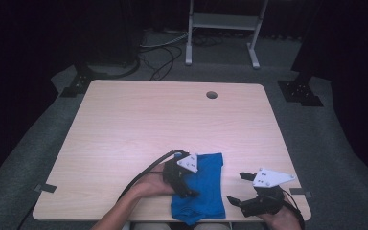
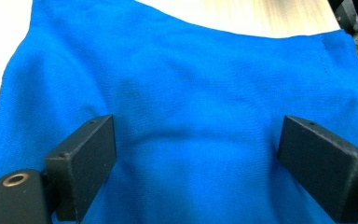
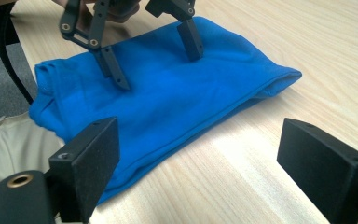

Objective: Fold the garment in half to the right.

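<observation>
Blue cloth (image 1: pixel 200 188) lies folded at table's (image 1: pixel 139 120) near edge, high view; left gripper (image 1: pixel 184 179) on it, right gripper (image 1: pixel 249 191) beside, off the fabric. Left gripper view: jaws spread, cloth (image 2: pixel 191 116) beneath. Right gripper view: own jaws spread over bare wood; left gripper's fingertips (image 3: pixel 120 81) rest apart on cloth (image 3: pixel 168 98).

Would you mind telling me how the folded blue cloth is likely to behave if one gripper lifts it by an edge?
The blue cloth would probably droop and unfold, since it lies in soft, loosely folded layers. It looks light, being thin fabric. Part of it hangs over the table's near edge, so a push that way may slide it off. Left gripper fingers stand open on it.
</observation>
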Motion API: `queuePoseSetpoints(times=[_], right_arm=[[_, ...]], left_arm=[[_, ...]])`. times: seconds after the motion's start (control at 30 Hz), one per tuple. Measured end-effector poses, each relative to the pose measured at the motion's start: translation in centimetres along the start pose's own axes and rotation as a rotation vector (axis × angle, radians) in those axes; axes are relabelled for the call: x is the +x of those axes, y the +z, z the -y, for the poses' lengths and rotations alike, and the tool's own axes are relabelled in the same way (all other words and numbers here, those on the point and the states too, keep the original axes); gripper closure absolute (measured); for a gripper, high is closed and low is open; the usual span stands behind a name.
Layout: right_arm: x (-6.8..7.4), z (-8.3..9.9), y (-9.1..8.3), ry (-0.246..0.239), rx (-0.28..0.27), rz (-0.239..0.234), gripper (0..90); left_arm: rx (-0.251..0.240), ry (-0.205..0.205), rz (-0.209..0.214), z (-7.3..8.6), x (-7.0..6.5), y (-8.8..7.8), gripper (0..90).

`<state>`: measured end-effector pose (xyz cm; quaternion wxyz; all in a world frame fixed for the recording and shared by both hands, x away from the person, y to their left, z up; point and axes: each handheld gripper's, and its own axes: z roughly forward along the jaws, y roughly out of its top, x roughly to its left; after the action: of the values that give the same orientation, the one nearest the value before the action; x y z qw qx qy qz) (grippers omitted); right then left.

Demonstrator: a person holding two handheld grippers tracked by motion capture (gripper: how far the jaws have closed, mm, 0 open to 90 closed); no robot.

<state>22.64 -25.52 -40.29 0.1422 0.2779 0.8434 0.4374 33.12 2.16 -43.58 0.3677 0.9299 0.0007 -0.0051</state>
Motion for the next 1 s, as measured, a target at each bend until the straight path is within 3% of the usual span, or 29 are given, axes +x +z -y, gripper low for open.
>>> queuePoseSetpoints(times=[0.43, 0.63, 1.0], right_arm=[[-0.3, -0.2, -0.9, 0.003, -0.013, 0.018, 13.0], [-0.7, -0.2, -0.9, 0.009, -0.013, 0.015, 13.1], [-1.3, -0.3, -0.4, 0.011, -0.013, 0.007, 13.1]], left_arm=[[-0.004, -0.041, -0.032, 0.7, 2.0, -0.7, 11.4], [0.023, -0.057, -0.053, 1.0, 3.3, -1.3, 11.4], [0.043, -0.063, -0.055, 1.6, 5.5, -2.2, 11.4]])
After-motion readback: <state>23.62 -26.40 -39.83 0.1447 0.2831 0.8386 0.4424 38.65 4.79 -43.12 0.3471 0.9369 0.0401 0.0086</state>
